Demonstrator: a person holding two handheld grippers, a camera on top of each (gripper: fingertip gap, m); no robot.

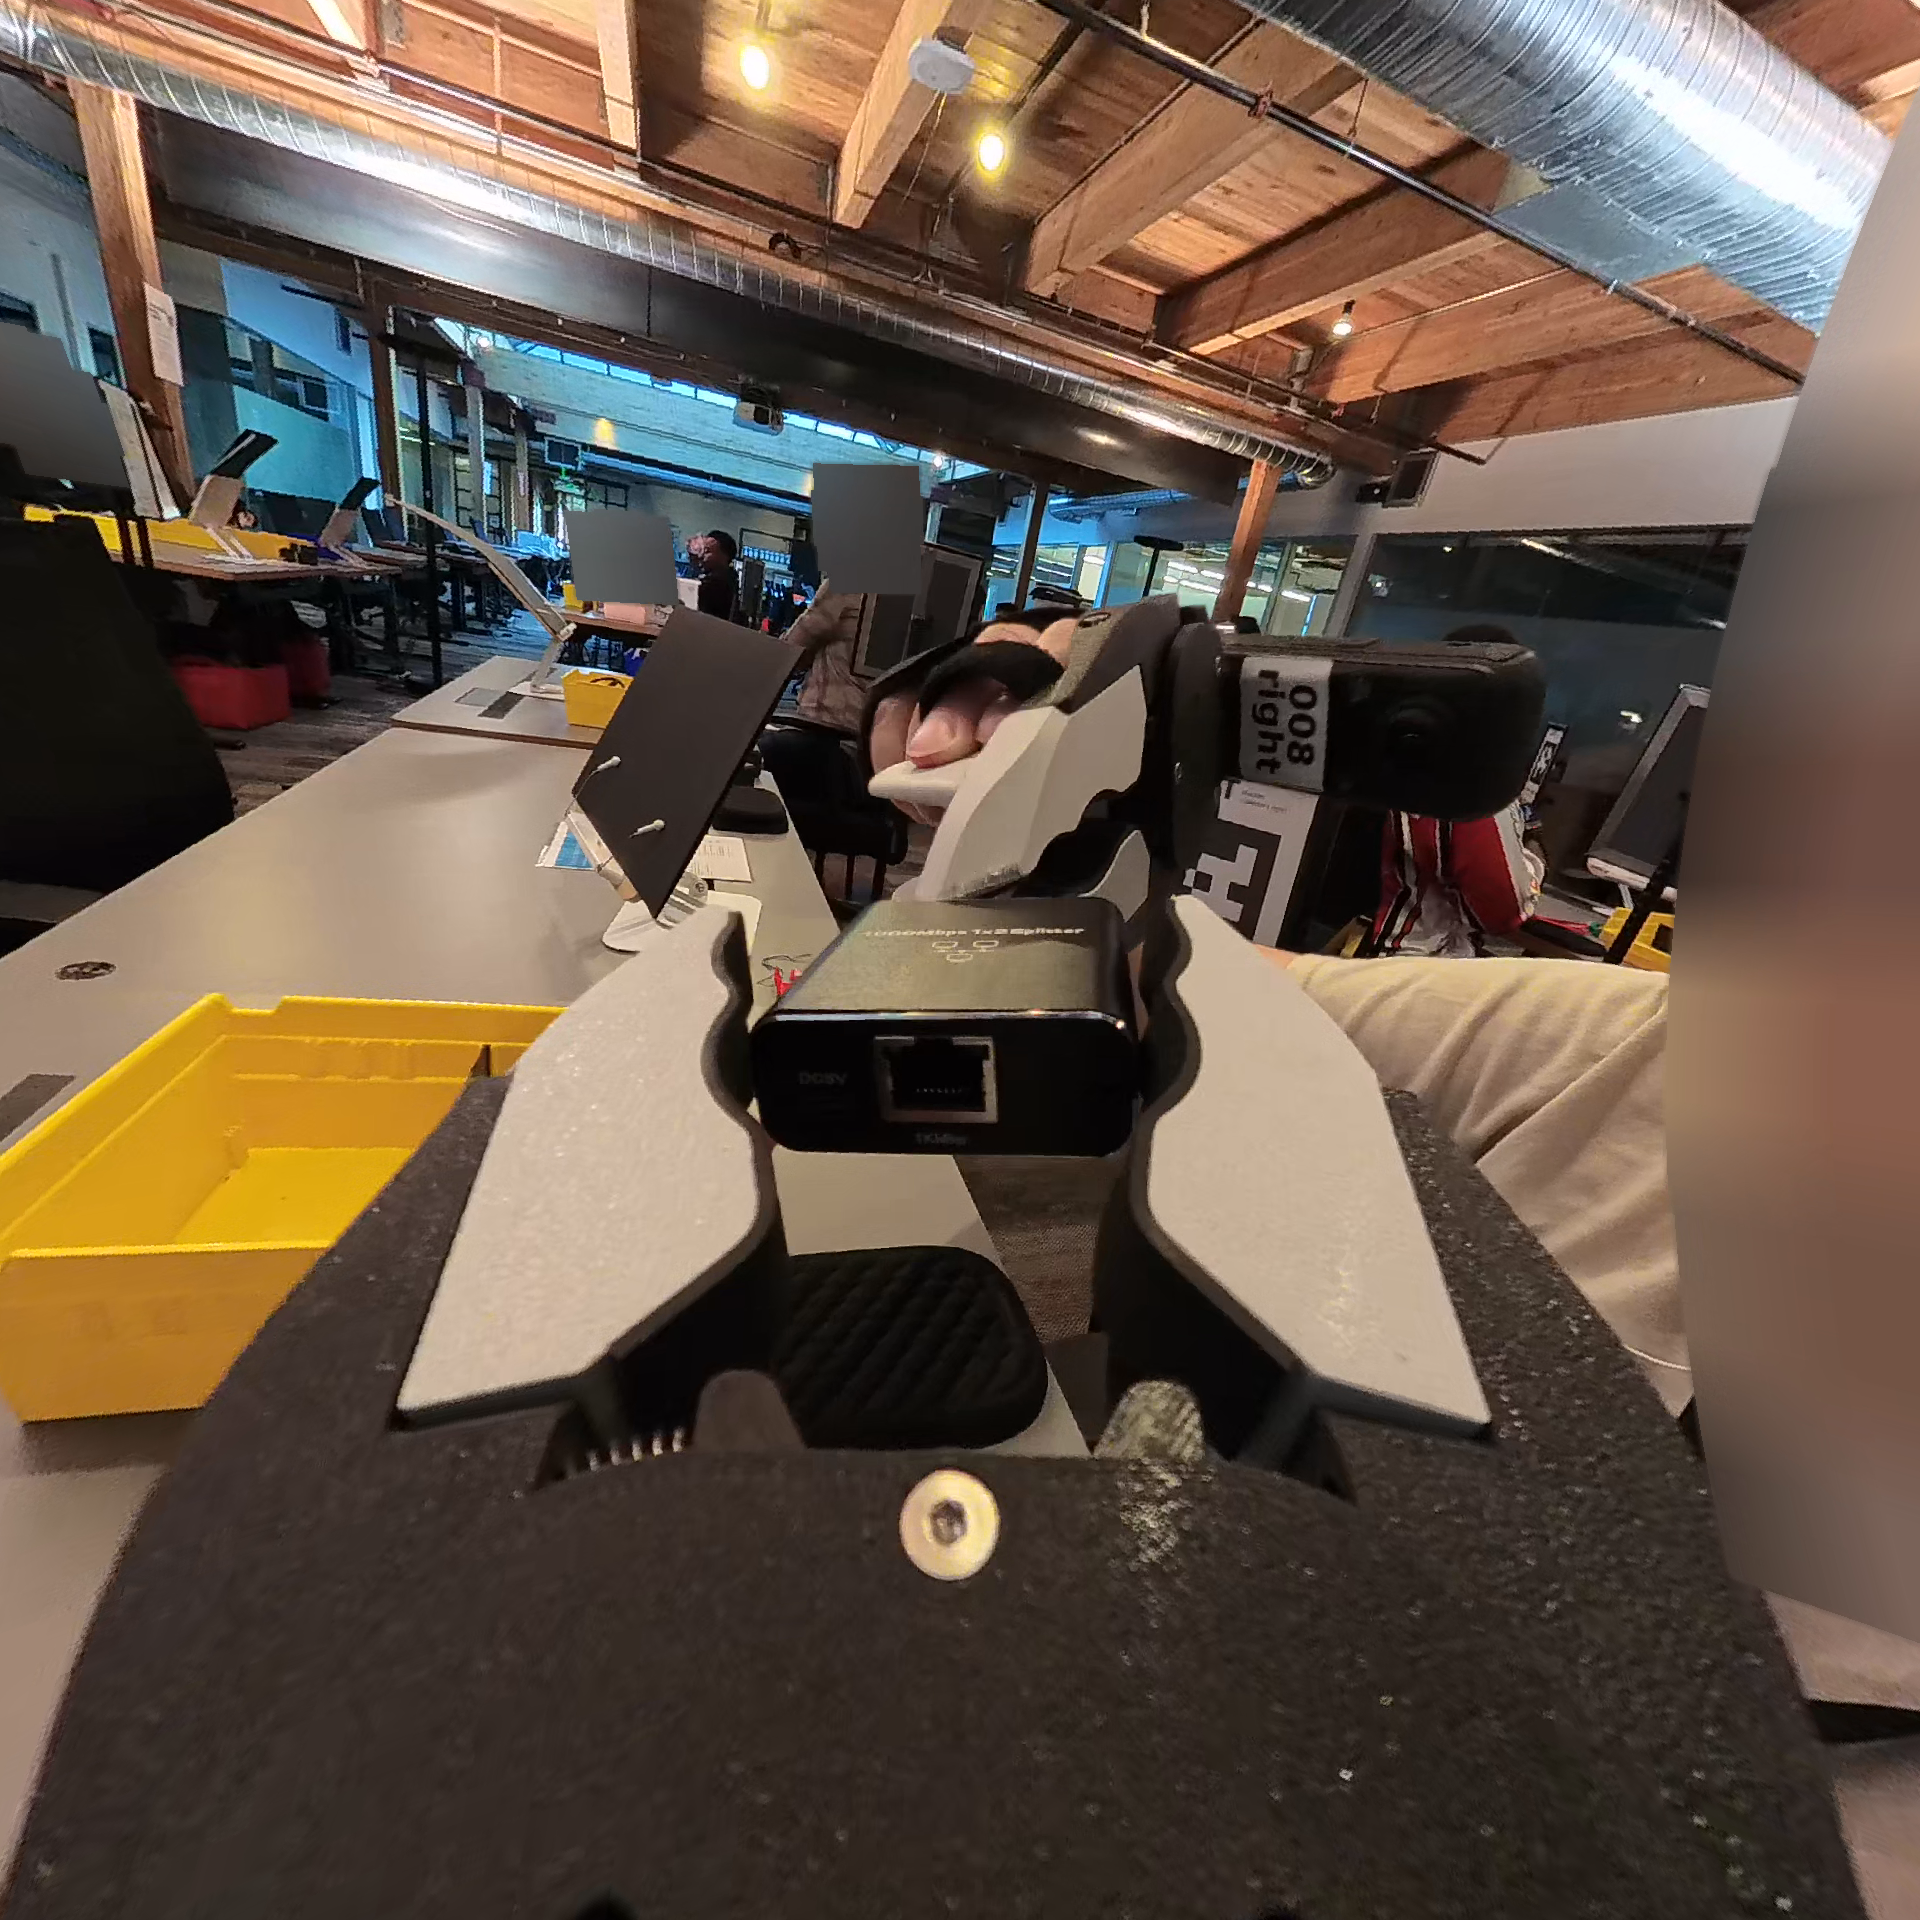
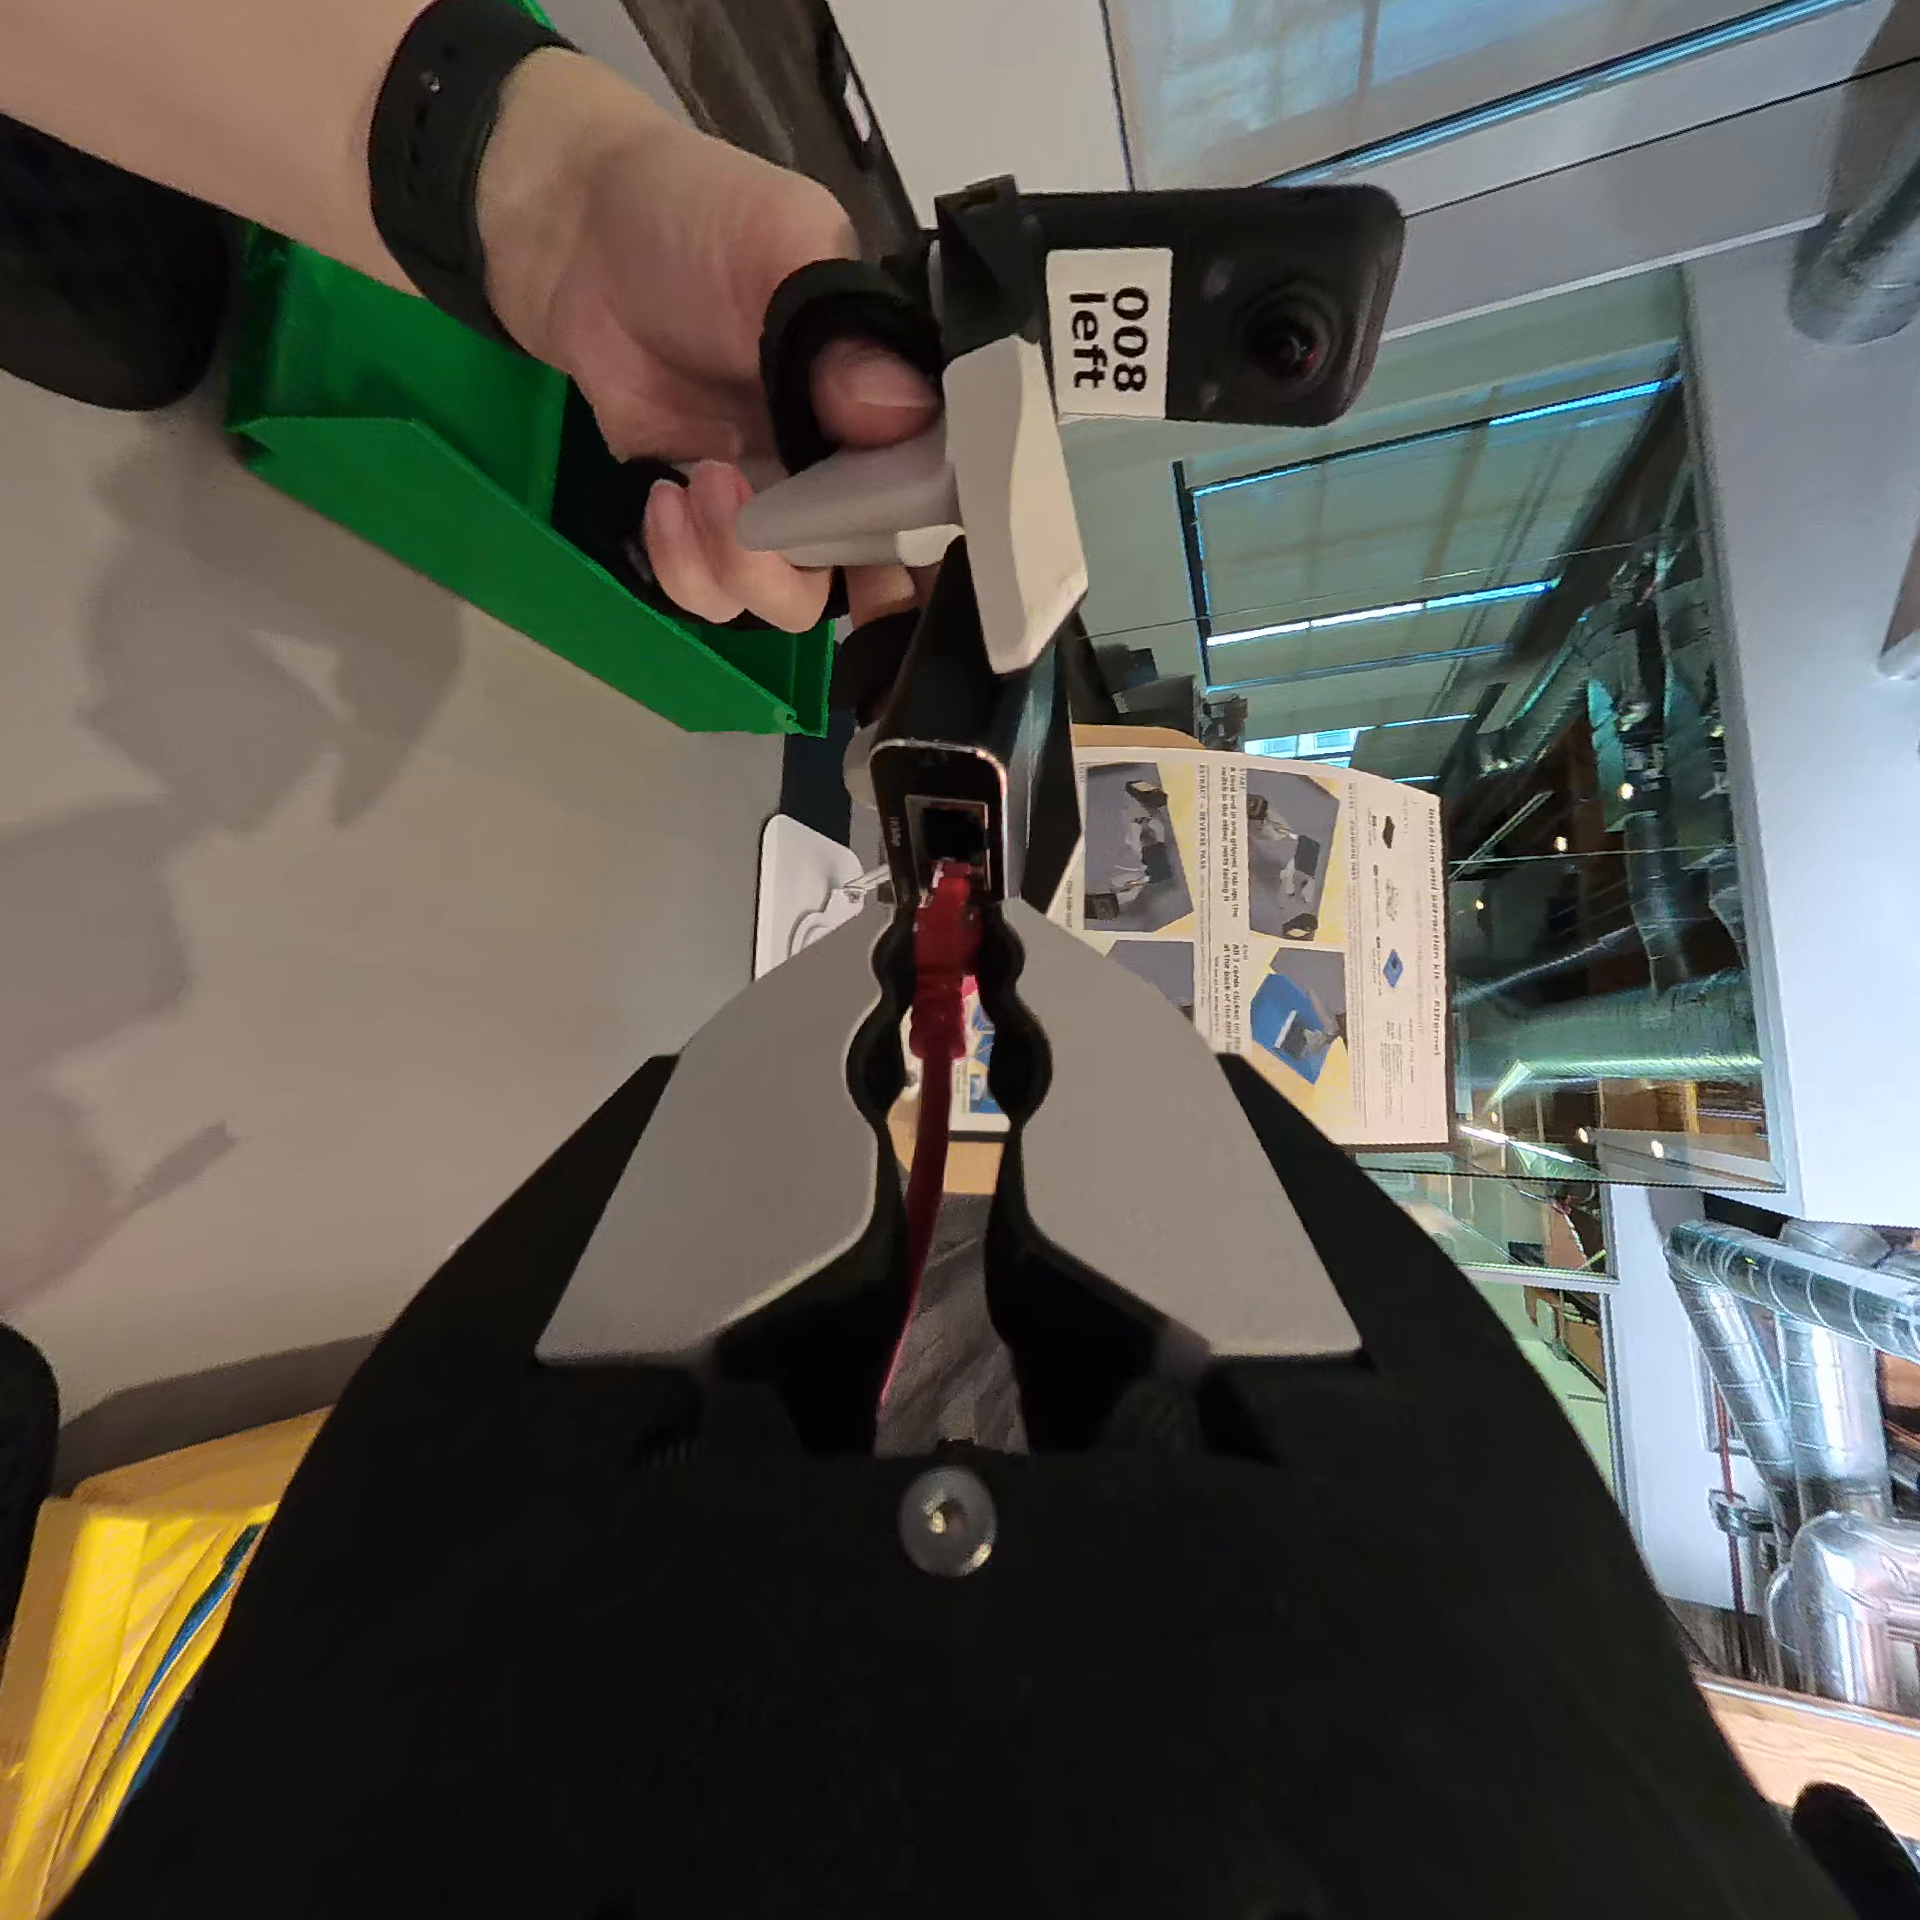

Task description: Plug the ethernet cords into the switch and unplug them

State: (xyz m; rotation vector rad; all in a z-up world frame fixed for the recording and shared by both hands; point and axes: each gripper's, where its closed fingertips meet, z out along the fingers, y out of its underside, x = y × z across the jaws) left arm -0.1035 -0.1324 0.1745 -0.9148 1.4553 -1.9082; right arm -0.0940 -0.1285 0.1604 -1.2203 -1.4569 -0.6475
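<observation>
My left gripper (image 1: 951,935) is shut on the black switch (image 1: 940,1039) and holds it by its two sides, clear of the grey table (image 1: 312,883). One empty port faces the left wrist camera. My right gripper (image 2: 951,925) is shut on the plug end of a red ethernet cord (image 2: 940,987). The plug tip is at the lower port on the switch's far face (image 2: 940,790), and the port above it is empty. I cannot tell how deep the plug sits. In the left wrist view the right gripper (image 1: 1018,790) shows behind the switch, its fingertips hidden.
A yellow bin (image 1: 208,1143) stands left of the switch on the table. A green bin (image 2: 468,499) lies behind the hand that holds the left gripper. A black panel on a stand (image 1: 686,748) and a printed sheet (image 2: 1299,935) stand farther back. A person's sleeve (image 1: 1507,1091) is at the right. The tips of both grippers are at nearly the same place.
</observation>
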